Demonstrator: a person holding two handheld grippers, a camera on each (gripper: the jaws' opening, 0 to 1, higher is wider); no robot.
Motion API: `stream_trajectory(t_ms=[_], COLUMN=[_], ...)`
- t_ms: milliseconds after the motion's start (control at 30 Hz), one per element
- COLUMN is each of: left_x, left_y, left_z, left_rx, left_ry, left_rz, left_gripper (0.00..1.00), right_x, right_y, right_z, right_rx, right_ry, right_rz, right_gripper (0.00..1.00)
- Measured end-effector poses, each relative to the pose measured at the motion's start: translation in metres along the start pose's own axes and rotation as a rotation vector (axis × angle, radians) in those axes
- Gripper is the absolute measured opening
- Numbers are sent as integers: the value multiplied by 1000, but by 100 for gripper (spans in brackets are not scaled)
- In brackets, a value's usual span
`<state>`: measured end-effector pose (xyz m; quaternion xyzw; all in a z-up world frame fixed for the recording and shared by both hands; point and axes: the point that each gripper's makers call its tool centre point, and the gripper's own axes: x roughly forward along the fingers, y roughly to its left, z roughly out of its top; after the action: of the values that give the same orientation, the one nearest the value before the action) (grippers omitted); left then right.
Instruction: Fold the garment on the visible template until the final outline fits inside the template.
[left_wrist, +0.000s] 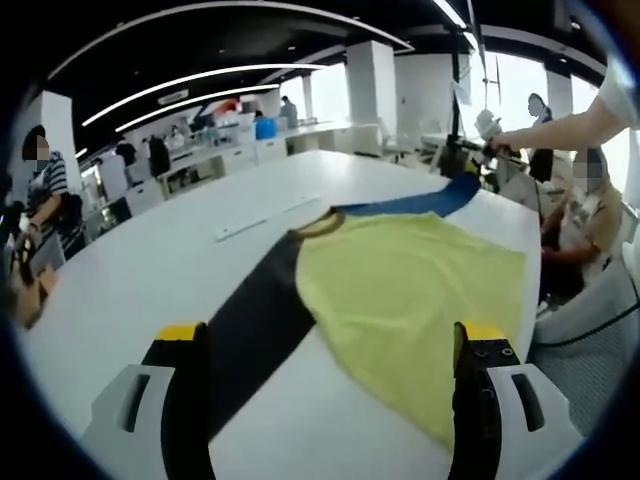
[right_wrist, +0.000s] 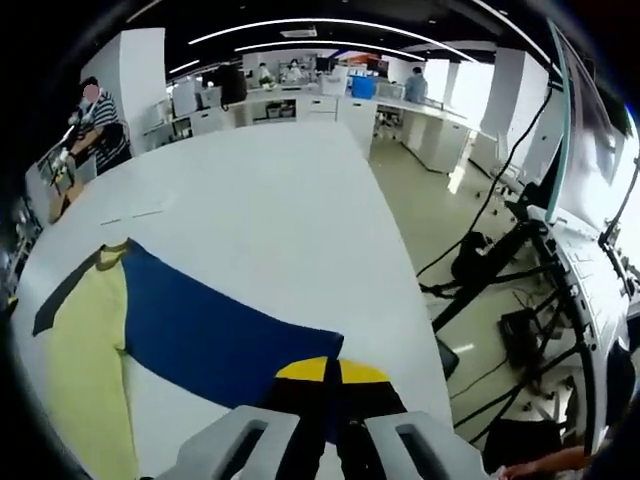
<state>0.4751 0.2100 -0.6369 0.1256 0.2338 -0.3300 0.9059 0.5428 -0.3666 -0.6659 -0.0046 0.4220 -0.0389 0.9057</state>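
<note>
Yellow garment (left_wrist: 410, 290) with one black and one blue sleeve.

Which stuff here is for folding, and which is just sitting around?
For the job: shirt, its blue sleeve, left gripper, right gripper, table.

Just around: white strip, cables on the floor, far desks.

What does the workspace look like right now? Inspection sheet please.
Surface: white table, mostly bare; no template outline that I can make out.
Job's things: garment spread flat, yellow body, black sleeve, blue sleeve stretched toward the table edge.
Clutter: faint flat strip beyond the collar, unclear what.
Grippers: left hand-held gripper open above the garment; right hand-held gripper shut on blue sleeve end.
Cables: black cables on the floor beside the table.
Surroundings: open office, desks, several people.
</note>
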Motion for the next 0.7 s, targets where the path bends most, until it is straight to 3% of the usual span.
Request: stream_trajectory(t_ms=[333,700], left_x=[-2,-7], left_y=[-2,-3], left_z=[-1,-5], left_rx=[23,22], left_ry=[2,5], left_rz=[-5,-3], left_gripper=[99,99], right_x=[10,6], right_y=[23,68], right_z=[27,50], right_rx=[-1,26], right_ry=[-9,-22], right_rz=[92,201], right_gripper=[0,0])
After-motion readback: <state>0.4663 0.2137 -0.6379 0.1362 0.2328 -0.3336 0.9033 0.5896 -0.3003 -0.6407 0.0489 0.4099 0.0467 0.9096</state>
